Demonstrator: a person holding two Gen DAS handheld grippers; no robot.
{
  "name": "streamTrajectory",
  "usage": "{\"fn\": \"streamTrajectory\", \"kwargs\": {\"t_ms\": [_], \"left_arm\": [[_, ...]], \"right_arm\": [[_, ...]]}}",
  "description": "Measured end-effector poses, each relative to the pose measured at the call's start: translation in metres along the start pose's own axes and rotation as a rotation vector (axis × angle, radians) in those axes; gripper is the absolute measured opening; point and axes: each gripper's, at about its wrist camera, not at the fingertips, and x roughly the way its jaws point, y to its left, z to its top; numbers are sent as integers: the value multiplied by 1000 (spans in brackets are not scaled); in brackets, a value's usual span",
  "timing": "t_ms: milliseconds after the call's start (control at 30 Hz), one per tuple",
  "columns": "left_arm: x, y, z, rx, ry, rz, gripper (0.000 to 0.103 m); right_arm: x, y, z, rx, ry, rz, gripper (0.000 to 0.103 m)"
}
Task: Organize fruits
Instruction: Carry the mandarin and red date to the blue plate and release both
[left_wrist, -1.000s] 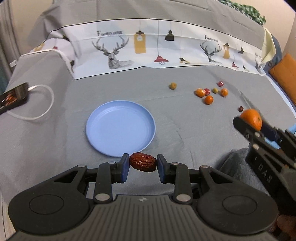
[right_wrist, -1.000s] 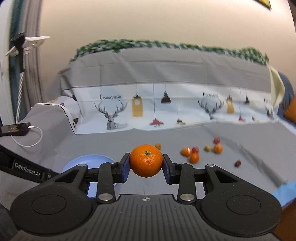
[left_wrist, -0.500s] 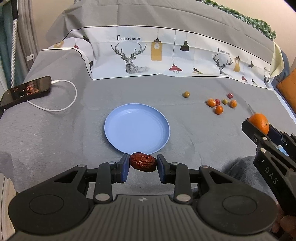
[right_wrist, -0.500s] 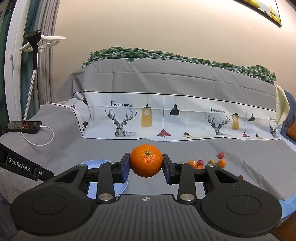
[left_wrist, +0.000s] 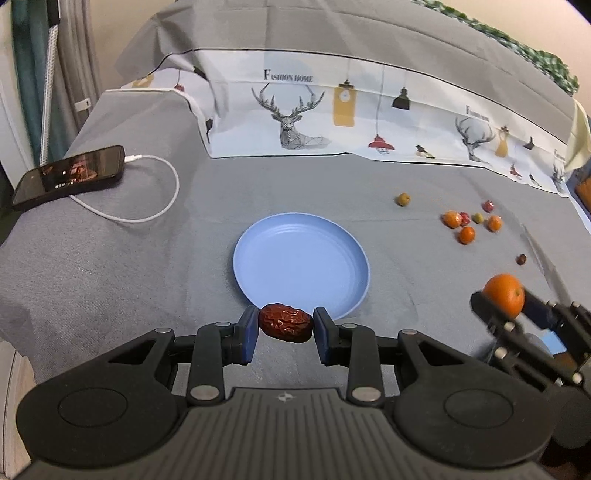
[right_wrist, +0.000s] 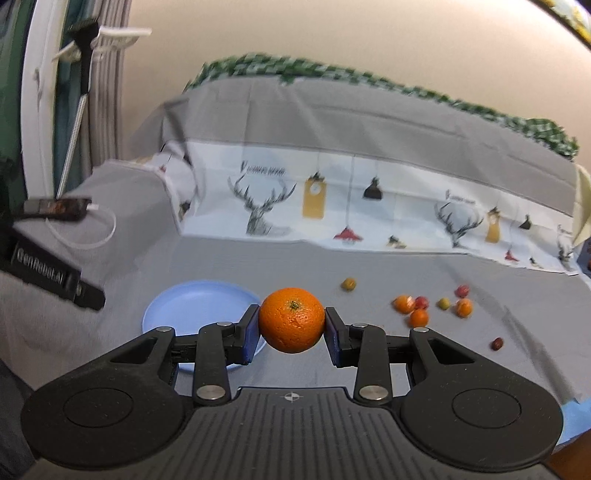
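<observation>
My left gripper is shut on a wrinkled red date, held just above the near rim of an empty blue plate. My right gripper is shut on an orange; the left wrist view also catches that orange low on the right. The blue plate lies left of and beyond the right gripper. Several small fruits lie loose on the grey cloth to the right: a green one, a cluster of small oranges and red ones, and a dark date.
A phone with a white cable lies on the grey cloth at the far left. A deer-printed cloth drapes the raised back. A curtain and a stand rise at the left edge.
Both views have swung so the plate and loose fruits shifted rightward in frame, and the phone has come further into view. Both grips are unchanged on the date and the orange.
</observation>
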Motion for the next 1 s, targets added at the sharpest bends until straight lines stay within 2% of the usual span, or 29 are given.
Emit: {"fn": "streamTrajectory", "kwargs": {"t_ms": [200,300,433,633,900,933,967,1000], "left_arm": [[40,7,18,2,45,1,35],[67,9,29,-2,64,5,35],[109,13,43,-1,130,-5,35],[162,3,62,76,147,16,35],[215,0,65,123,206,54,35],[219,0,66,132,204,66,39],[220,1,68,134,196,75,47],[219,2,71,133,184,75,74]], "right_arm": [[41,13,6,-16,88,40,38],[72,21,8,-17,145,67,38],[118,32,10,-15,234,99,38],[171,38,3,-34,310,96,38],[213,36,-5,-23,356,94,38],[216,36,-3,-23,352,95,38],[220,36,-2,-25,346,99,39],[223,36,1,-30,339,107,41]]}}
